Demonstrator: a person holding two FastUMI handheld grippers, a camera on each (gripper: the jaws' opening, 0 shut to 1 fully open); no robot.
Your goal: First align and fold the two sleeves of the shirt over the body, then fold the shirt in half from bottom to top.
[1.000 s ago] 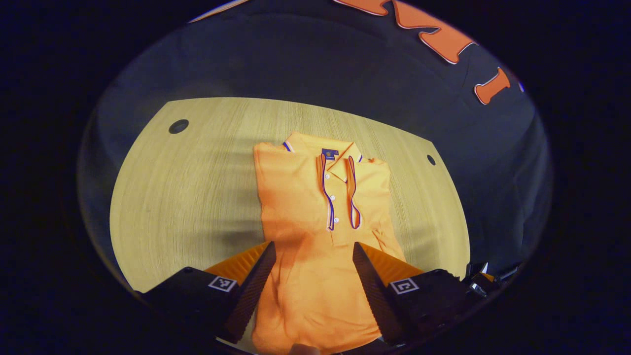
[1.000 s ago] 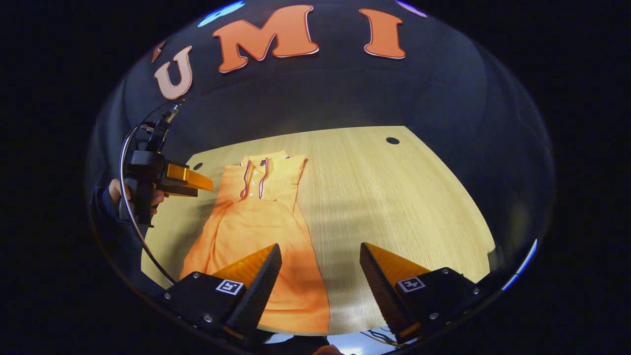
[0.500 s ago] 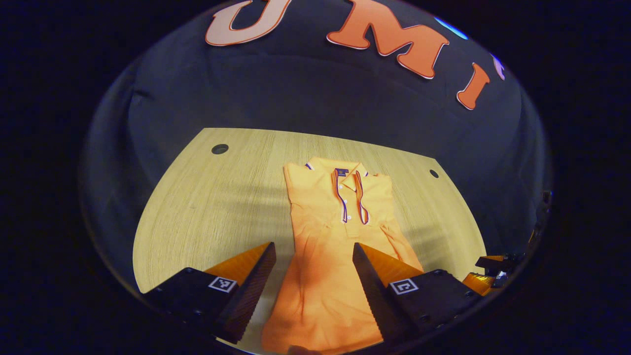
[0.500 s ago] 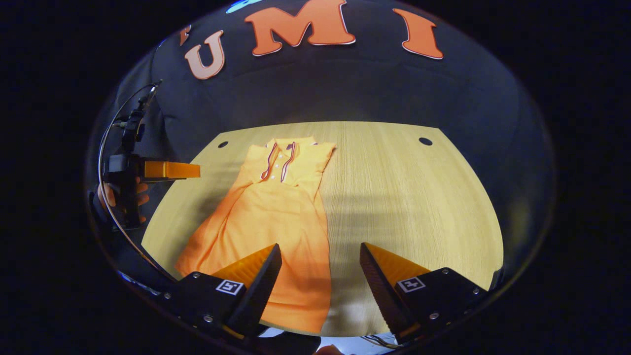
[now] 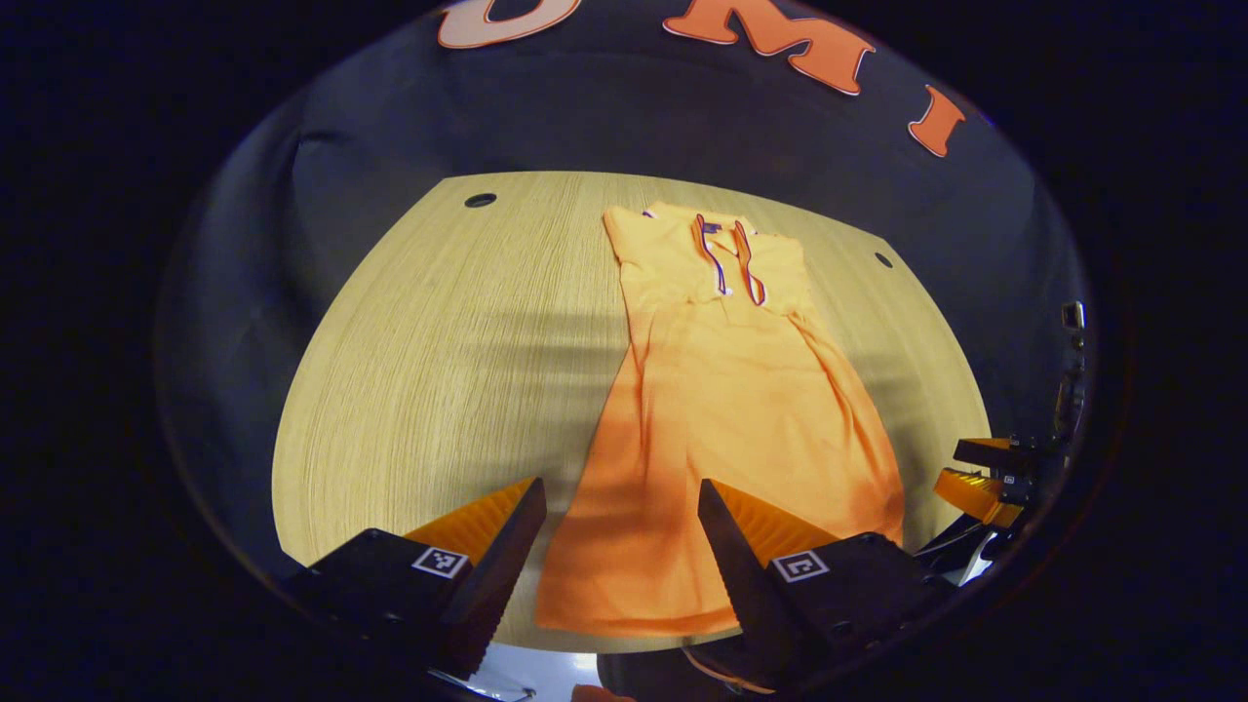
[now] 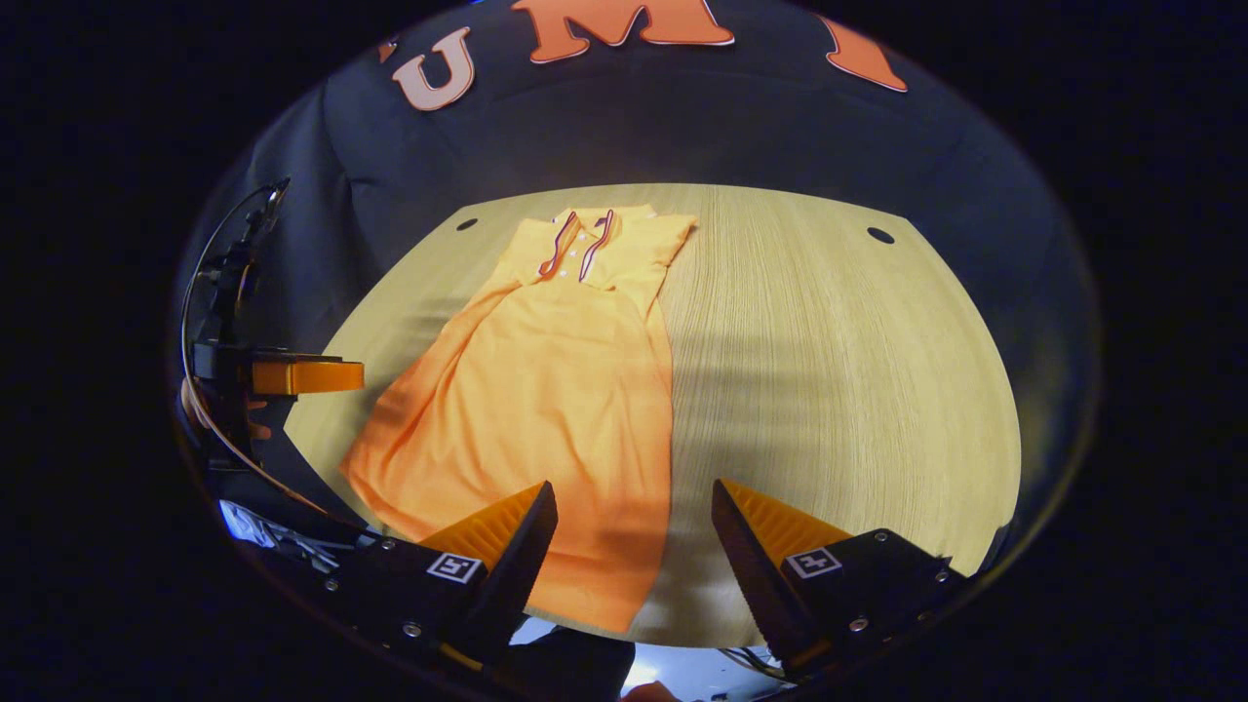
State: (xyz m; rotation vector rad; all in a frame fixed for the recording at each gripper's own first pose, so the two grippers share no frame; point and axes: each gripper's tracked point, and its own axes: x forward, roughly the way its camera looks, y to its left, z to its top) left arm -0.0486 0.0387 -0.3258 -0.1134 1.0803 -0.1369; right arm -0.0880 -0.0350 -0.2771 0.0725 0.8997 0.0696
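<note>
An orange polo shirt [image 5: 721, 390] [image 6: 556, 380] lies flat on the wooden table [image 5: 439, 351], collar at the far end, both sleeves folded over the body. My left gripper [image 5: 622, 507] is open above the shirt's near hem, holding nothing. My right gripper [image 6: 634, 512] is open above the hem's right corner and the bare table beside it. In the right gripper view the left gripper [image 6: 292, 375] shows at the left with a hand on it. In the left gripper view the right gripper [image 5: 990, 473] shows at the right edge.
The table [image 6: 838, 390] has small round holes near its far corners [image 5: 480, 200] [image 6: 880, 235]. Black cloth walls stand behind it. A cable [image 6: 210, 292] loops from the left gripper. The table's near edge runs just under both grippers.
Both grippers have drawn back toward the table's near edge, so the whole shirt down to its hem is now in view. Both stay open. The shirt has not moved.
</note>
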